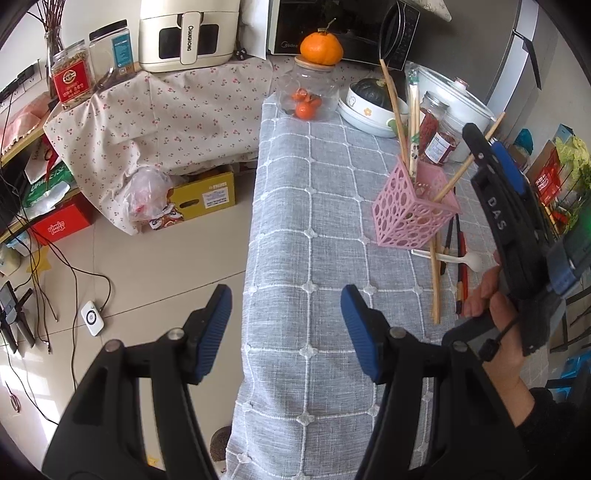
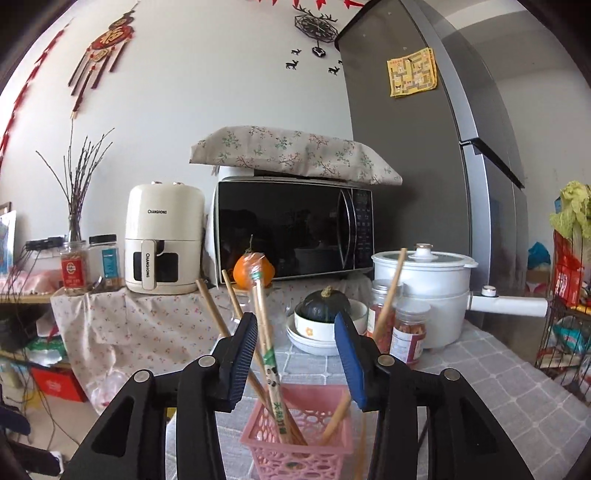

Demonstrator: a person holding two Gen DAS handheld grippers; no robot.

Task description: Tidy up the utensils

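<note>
The left wrist view looks down on the grey checked tablecloth (image 1: 314, 221). It shows things the other view misses — loose chopsticks (image 1: 436, 280) and a white plastic spoon (image 1: 465, 261) lying flat on the cloth, just right of the pink basket (image 1: 413, 210). It also shows the right gripper (image 1: 496, 155) from the side, held in a hand (image 1: 498, 310), up beside the basket. Low on the floor sit a yellow box (image 1: 207, 194) and a red box (image 1: 61, 223).

The right wrist view looks straight ahead and shows the wall, a black clock (image 2: 316, 26), a red hanging knot (image 2: 107, 44) and the tall grey fridge (image 2: 424, 147) with a yellow paper (image 2: 412, 72) stuck on it.

The cream air fryer (image 2: 162, 243) says CHANGHONG. The right gripper's side reads DAS. The microwave (image 2: 291, 230) has small writing too blurry to read.

The pink basket (image 2: 295, 439) holds several wooden chopsticks (image 2: 388, 295) standing tilted, plus a wrapped pair (image 2: 271, 373) with a panda on the paper. A white bowl (image 2: 325, 325) holds a dark green squash (image 2: 325, 304). A clear jar (image 1: 308, 94) holds small oranges, and a big orange (image 1: 320, 46) sits on its lid.

The left gripper (image 1: 286, 332) hangs over the near edge of the table, fingers wide apart, holding nothing. The right gripper (image 2: 295, 354) is just above the basket, fingers apart with the chopsticks standing between them — not squeezed.
</note>
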